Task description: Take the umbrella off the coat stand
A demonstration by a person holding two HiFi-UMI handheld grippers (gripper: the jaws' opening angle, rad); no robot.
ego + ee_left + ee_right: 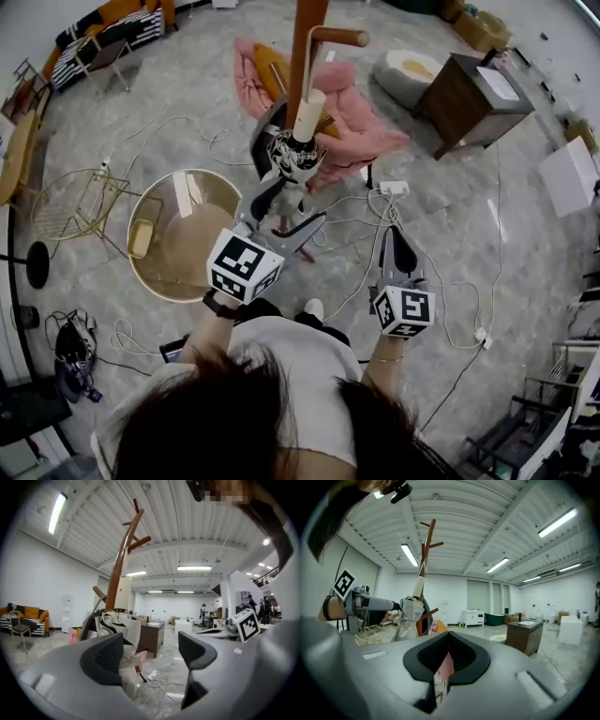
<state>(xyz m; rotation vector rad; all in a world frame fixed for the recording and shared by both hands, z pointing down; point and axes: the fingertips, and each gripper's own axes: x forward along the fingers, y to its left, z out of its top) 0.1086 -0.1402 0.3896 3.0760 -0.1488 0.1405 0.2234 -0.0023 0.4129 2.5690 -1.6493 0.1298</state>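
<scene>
On the coat stand (305, 37) the umbrella (295, 155) is hung, not yet taken off, while the left hand-held gripper (152, 651) is held spread near it, nothing pinched, and the right hand-held gripper (446, 651) is pressed together, empty.

- The umbrella (296, 157), upper centre, I see with a black and white pattern and a cream handle.
- The coat stand (305, 42) is reddish brown.
- My left gripper (150, 651) is grey, with black pads.

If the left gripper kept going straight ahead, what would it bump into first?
Probably the folded umbrella hanging on the coat stand, just ahead, nearer its left jaw; depth is unclear.
</scene>
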